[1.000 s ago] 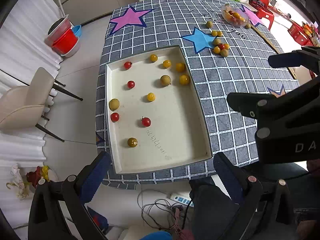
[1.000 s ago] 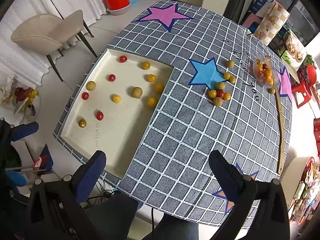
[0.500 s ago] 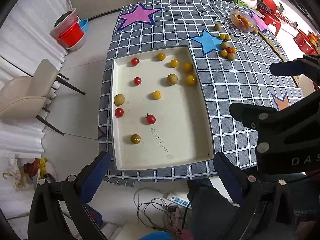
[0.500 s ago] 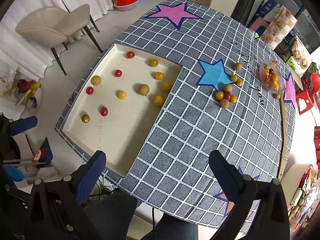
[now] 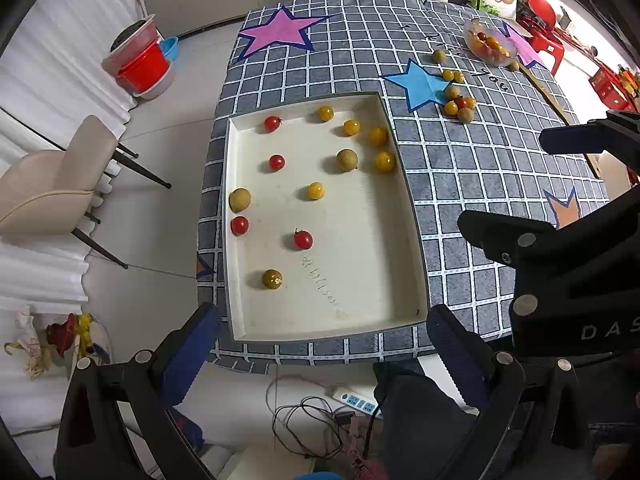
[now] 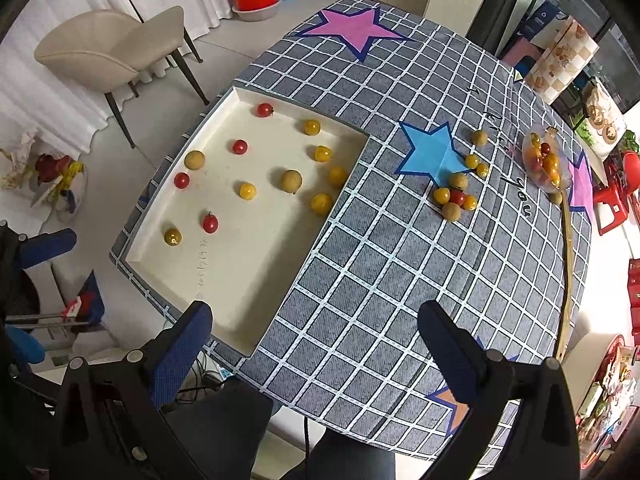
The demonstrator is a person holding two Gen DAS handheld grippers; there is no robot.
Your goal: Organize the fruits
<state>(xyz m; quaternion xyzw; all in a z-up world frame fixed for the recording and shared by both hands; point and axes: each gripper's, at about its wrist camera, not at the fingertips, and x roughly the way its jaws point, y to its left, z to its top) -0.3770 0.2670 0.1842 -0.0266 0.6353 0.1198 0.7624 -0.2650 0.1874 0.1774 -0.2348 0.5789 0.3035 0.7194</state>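
The tray (image 5: 404,196) is a shallow cream rectangle sitting on the checked tablecloth (image 5: 480,168) at the table's near-left corner. In the left wrist view its long axis runs straight away from the camera; from the right wrist it slants up toward the far right.

Scattered inside are small loose fruits, none touching: red cherry tomatoes (image 5: 303,239) mostly down the left side, yellow ones (image 5: 384,161) bunched toward the far-right corner, plus a few duller tan round ones (image 5: 346,159).

Another little pile of fruit (image 6: 454,196) sits on the cloth right next to the blue star (image 6: 428,152), well apart from the tray, and there's a clear bowl (image 6: 546,162) with more fruit further back.

Left gripper (image 5: 324,330) hangs above the tray's near edge, jaws spread wide, nothing between them. Right gripper (image 6: 316,330) is the same: jaws wide apart, holding nothing, over the near edge of the cloth.
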